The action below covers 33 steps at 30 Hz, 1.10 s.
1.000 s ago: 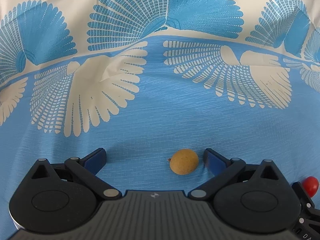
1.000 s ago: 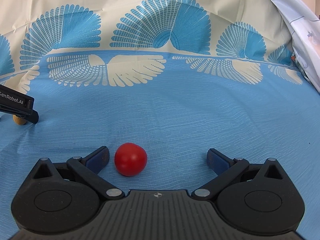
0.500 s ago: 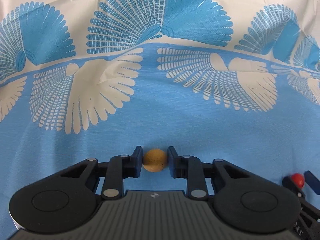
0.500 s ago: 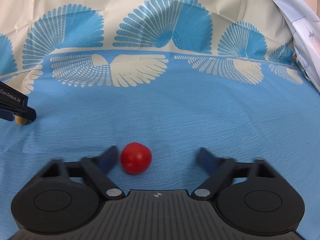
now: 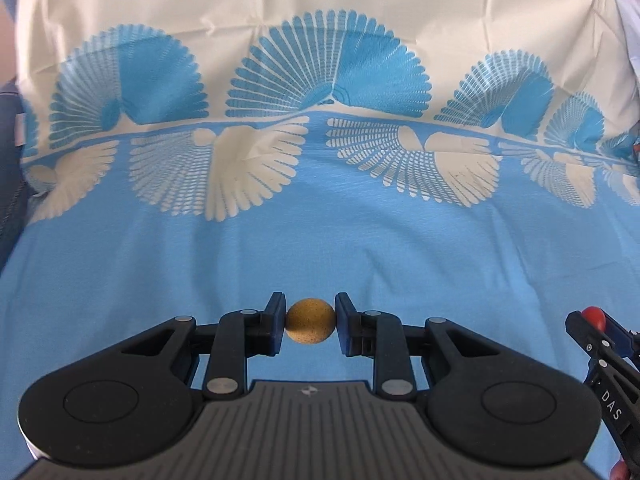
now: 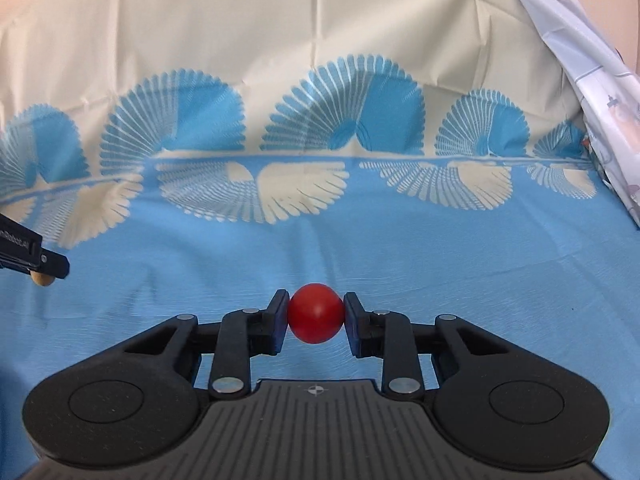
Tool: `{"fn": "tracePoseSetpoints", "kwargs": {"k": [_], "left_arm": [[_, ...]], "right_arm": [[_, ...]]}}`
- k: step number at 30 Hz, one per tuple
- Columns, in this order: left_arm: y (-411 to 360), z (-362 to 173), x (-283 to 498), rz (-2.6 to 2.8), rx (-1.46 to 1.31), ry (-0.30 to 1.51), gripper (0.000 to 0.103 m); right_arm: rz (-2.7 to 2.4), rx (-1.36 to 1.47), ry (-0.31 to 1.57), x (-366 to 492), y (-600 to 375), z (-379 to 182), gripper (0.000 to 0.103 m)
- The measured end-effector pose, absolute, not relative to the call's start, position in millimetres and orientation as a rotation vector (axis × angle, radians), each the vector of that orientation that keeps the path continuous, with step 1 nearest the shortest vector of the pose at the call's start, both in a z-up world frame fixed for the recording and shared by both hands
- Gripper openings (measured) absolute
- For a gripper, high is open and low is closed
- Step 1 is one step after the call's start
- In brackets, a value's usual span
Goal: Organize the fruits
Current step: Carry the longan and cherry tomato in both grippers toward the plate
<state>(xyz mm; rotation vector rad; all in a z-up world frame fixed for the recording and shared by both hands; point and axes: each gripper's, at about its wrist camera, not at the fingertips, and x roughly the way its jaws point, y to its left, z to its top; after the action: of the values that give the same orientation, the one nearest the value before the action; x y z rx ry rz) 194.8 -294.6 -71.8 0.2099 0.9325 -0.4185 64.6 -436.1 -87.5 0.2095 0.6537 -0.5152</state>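
Observation:
A small round tan-brown fruit [image 5: 310,325] sits between the blue pads of my left gripper [image 5: 310,322], which is shut on it and holds it above the blue tablecloth [image 5: 168,280]. In the right wrist view, a round red fruit [image 6: 316,318] is pinched by my right gripper [image 6: 316,320]; its jaws are still closing, with both pads pressing on the fruit. Each gripper shows at the edge of the other's view: the right gripper [image 5: 596,322] with the red fruit [image 5: 593,315], the left gripper [image 6: 44,270] with the tan fruit [image 6: 42,279].
The cloth [image 6: 440,248] is blue near me, with a fan pattern, and turns cream toward the far side. A crumpled white printed sheet [image 6: 592,92] rises at the right edge. A dark blue object [image 5: 8,148] lies at the far left.
Both grippers closed from wide open onto their fruits, left on the tan one, right on the red one. Both have risen, so the cloth looks farther away.

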Motion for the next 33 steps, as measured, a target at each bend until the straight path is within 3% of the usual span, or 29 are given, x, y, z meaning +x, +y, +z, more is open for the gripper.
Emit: {"fn": "tracePoseSetpoints", "kwargs": {"k": [15, 23, 33], "left_arm": [[-101, 42, 33, -0.276, 0.163, 0.936, 0.029], [-21, 56, -49, -0.222, 0.142, 0.912, 0.029], [14, 56, -108, -0.222, 0.097, 0.889, 0.029]], "right_arm": [[-0.142, 0.253, 0.659, -77, -276, 32, 0.031], [-0.013, 0.19, 0.643, -132, -199, 62, 0.031], [0.053, 0.085, 0.628, -179, -156, 80, 0.031]]}}
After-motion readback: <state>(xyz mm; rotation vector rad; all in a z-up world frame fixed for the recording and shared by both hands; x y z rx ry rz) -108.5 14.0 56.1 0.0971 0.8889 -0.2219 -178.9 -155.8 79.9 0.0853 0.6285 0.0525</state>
